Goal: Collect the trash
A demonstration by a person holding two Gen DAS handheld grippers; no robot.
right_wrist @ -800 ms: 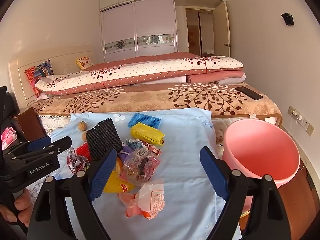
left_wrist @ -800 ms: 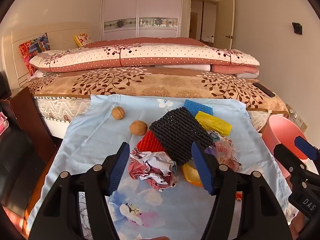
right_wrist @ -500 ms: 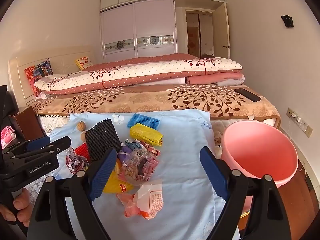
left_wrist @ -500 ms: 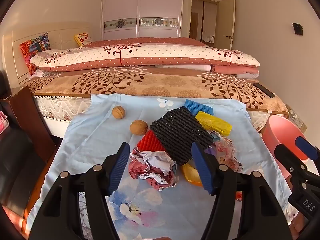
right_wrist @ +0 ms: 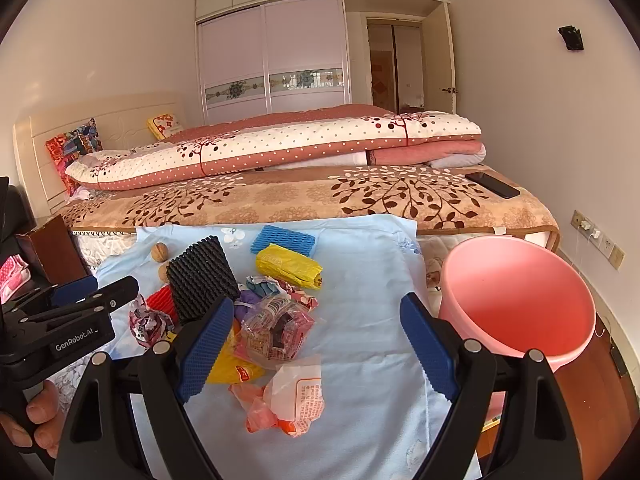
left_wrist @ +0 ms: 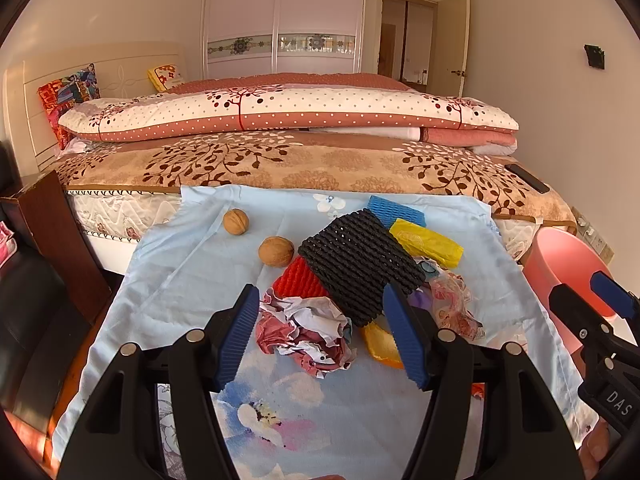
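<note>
Trash pile (left_wrist: 360, 280) just ahead of both wide-open hand-held grippers (left_wrist: 320, 336).

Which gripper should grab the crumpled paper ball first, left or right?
Left, probably. The left gripper is open with the crumpled paper ball right between its fingers. The right gripper faces the wrappers nearer the pink bucket.

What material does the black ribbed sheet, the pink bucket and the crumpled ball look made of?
Black ribbed sheet: probably foam netting, matte, with an open woven mesh. Pink bucket: likely plastic, smooth with a soft sheen. Crumpled ball: seems printed paper, with sharp creases.
</note>
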